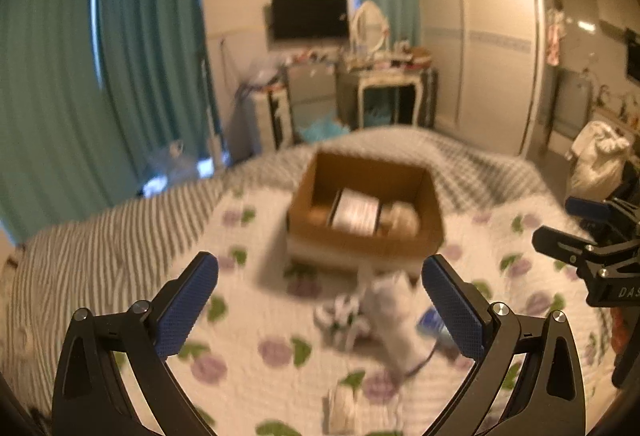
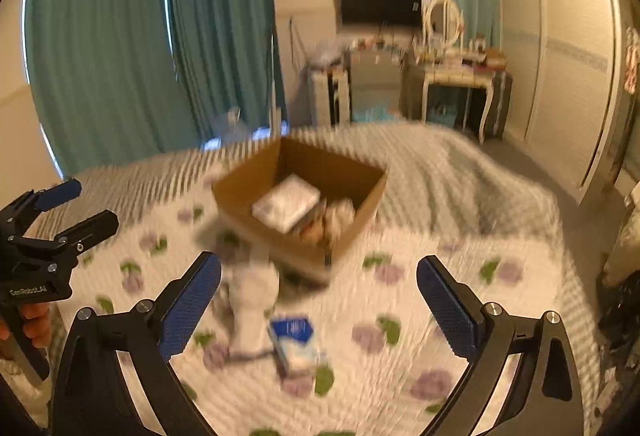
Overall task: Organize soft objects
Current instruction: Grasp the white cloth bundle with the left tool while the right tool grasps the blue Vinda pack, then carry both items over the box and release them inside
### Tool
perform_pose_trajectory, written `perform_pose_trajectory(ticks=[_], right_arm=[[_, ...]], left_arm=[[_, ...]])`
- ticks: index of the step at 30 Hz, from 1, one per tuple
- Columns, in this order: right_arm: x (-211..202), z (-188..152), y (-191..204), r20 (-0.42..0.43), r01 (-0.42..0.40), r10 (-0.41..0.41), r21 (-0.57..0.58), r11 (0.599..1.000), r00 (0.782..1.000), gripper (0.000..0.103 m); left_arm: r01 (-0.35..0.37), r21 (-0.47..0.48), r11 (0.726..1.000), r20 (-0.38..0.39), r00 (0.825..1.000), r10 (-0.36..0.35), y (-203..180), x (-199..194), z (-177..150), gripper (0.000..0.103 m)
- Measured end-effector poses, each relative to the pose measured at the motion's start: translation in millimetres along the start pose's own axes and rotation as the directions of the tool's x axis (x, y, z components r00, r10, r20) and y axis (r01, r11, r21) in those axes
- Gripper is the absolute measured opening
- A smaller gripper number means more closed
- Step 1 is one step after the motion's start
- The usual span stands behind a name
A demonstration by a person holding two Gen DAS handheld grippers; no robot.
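On the floral quilt (image 1: 256, 320), just in front of the cardboard box (image 1: 434, 212), one white soft item (image 1: 394, 316) is laid with its long axis running from the box toward the cameras; the item is blurred and no finer detail can be told. One striped bundle (image 1: 340, 314) is seen beside it on the left, and one blue-and-white packet (image 2: 296, 336) on the right. Inside the box, one flat white pack (image 2: 286, 202) and one rounded pale item (image 1: 400, 218) are visible. Both grippers are held above the quilt, nearer the cameras than the box. The left gripper (image 1: 320, 292) is spread wide and nothing is held. The right gripper (image 2: 320, 288) is likewise spread wide, with nothing held.
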State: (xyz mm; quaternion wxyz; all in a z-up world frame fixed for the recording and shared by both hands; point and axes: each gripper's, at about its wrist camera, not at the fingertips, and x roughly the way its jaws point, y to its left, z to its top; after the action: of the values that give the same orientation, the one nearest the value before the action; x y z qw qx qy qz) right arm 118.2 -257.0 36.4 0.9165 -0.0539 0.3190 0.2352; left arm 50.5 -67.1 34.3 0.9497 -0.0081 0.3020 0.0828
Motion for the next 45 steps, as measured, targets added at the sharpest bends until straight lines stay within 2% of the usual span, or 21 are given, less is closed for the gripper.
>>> perform_pose_trajectory(ticks=[4,8,11,15,19,20,21,24,28,31,37,45], right_arm=[[45,-37,-2,-0.122,-0.023,0.022,-0.005,1.000,0.992,0.099],[82,-59,-3,-0.195,-0.036,0.036,0.006,0.999,0.980,0.099],[108,-70,-4,-0.240,-0.043,0.049,0.028,0.999,0.970,0.099],[139,-86,-2,-0.310,-0.066,0.076,0.042,0.997,0.948,0.091],[155,-97,1,-0.351,-0.103,0.118,0.060,0.993,0.929,0.082],[156,-98,2,-0.354,-0.105,0.120,0.061,0.993,0.928,0.080],[157,-98,2,-0.355,-0.107,0.123,0.064,0.992,0.927,0.078],[159,-100,2,-0.353,-0.124,0.146,0.085,0.989,0.924,0.065],[151,-98,5,-0.320,-0.117,0.136,0.078,0.990,0.938,0.057],[141,-98,6,-0.296,-0.098,0.114,0.068,0.993,0.948,0.053],[121,-96,4,-0.252,-0.066,0.085,0.082,0.994,0.964,0.052],[87,-89,8,-0.203,-0.021,0.033,0.060,0.998,0.979,0.051]], left_arm=[[-0.058,-0.036,0.998,-0.073,0.996,0.055,-3,25,-41,0.103],[-0.072,-0.075,0.995,-0.162,0.985,0.059,-8,50,-79,0.102],[-0.086,-0.070,0.994,-0.224,0.972,0.068,-11,67,-102,0.102],[-0.104,-0.069,0.992,-0.290,0.954,0.080,-12,82,-128,0.087],[-0.064,-0.067,0.996,-0.353,0.935,0.037,-16,95,-151,0.083],[-0.055,-0.063,0.997,-0.366,0.930,0.028,-16,98,-155,0.079],[-0.043,-0.064,0.997,-0.375,0.927,0.016,-17,99,-158,0.069],[-0.020,-0.056,0.998,-0.374,0.927,-0.002,-19,97,-160,0.064],[0.033,-0.059,0.998,-0.374,0.926,-0.052,-20,94,-161,0.040],[0.057,-0.057,0.997,-0.375,0.924,-0.074,-21,91,-162,0.031],[0.091,-0.075,0.993,-0.377,0.919,-0.112,-17,82,-160,0.029],[0.131,-0.074,0.989,-0.307,0.940,-0.147,-19,56,-141,0.029]])
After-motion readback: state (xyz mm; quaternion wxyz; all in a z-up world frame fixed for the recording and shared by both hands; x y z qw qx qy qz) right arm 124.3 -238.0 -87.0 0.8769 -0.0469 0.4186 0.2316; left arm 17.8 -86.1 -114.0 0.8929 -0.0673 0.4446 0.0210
